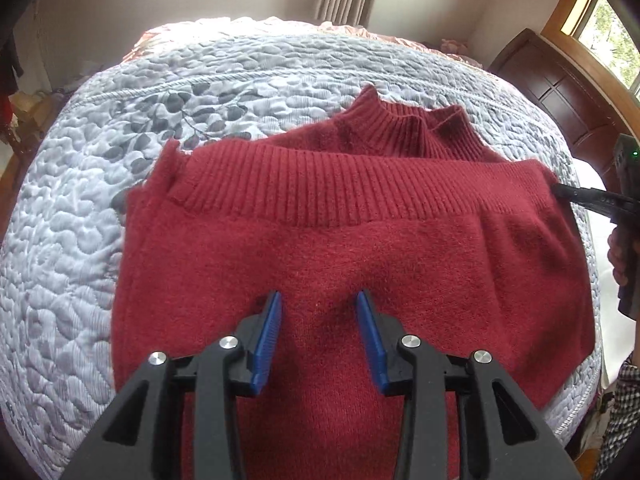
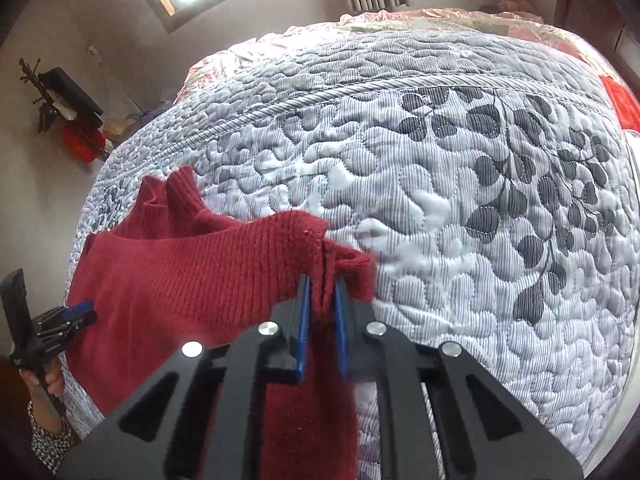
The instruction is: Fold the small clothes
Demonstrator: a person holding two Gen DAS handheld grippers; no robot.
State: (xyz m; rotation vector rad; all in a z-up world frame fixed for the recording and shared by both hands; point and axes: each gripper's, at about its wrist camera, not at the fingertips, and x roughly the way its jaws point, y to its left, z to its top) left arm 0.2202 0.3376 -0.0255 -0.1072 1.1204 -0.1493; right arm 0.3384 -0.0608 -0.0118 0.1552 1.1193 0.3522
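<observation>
A dark red knit sweater [image 1: 320, 264] lies on the quilted bed. Its ribbed hem [image 1: 320, 184] is folded up toward the ribbed collar [image 1: 400, 128]. My left gripper [image 1: 319, 306] hovers open just over the sweater's middle, with nothing between its blue pads [image 1: 272, 320]. My right gripper [image 2: 322, 290] is shut on the corner of the ribbed hem [image 2: 316, 240], lifting it slightly off the quilt. In the left wrist view, the right gripper [image 1: 568, 192] comes in from the right edge at the hem's corner. The left gripper [image 2: 76, 314] shows at the sweater's [image 2: 180, 280] left edge.
The grey-blue leaf-patterned quilt [image 1: 120, 160] covers the bed, with pink bedding [image 1: 360, 32] at its far end. A dark wooden cabinet [image 1: 540, 76] stands at the right under a window. Something red [image 2: 620, 104] lies at the bed's far right edge. A hand [image 2: 44, 384] holds the left gripper's handle.
</observation>
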